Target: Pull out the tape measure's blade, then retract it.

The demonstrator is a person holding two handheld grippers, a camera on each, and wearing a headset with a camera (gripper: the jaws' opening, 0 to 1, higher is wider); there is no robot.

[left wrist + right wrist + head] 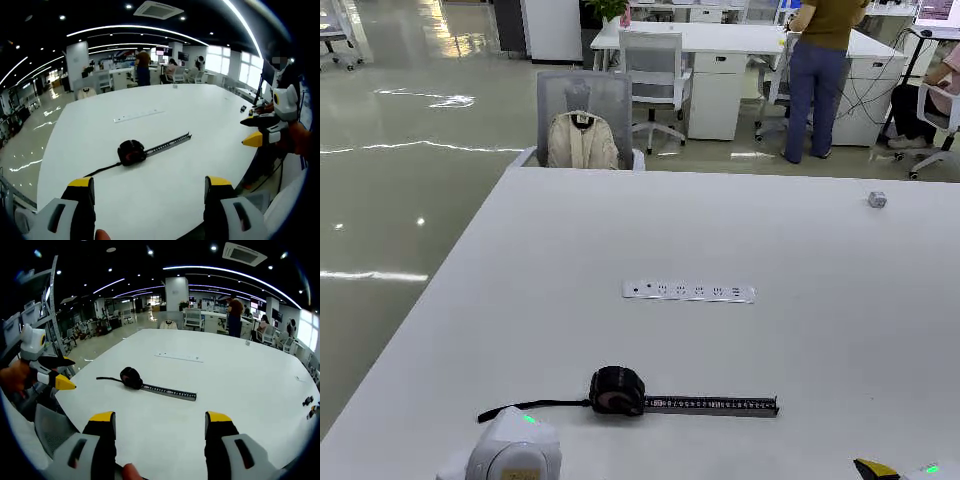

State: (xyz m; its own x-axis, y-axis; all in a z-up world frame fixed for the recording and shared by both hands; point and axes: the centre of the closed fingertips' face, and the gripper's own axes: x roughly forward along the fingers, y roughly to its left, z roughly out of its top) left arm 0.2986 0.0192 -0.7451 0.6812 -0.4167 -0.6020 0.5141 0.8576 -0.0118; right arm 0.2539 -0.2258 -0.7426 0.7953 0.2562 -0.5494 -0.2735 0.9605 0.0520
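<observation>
Fingers point(81, 189) of my left gripper point(148, 186) and my right gripper point(160, 421) stand wide apart; the black tape measure point(617, 390) lies on the white table point(820, 250) ahead, blade point(712, 405) drawn out.

The head view's lower edge cuts off the left hand-held gripper point(510, 452) and all but a yellow tip of the right hand-held gripper point(876, 468). Markings on the blade point(712, 405) are unreadably small; a grey object point(877, 199) on the table point(570, 260) is too small to identify.

left gripper point(150, 182) jaws wide apart, right gripper point(160, 416) likewise, both empty
</observation>
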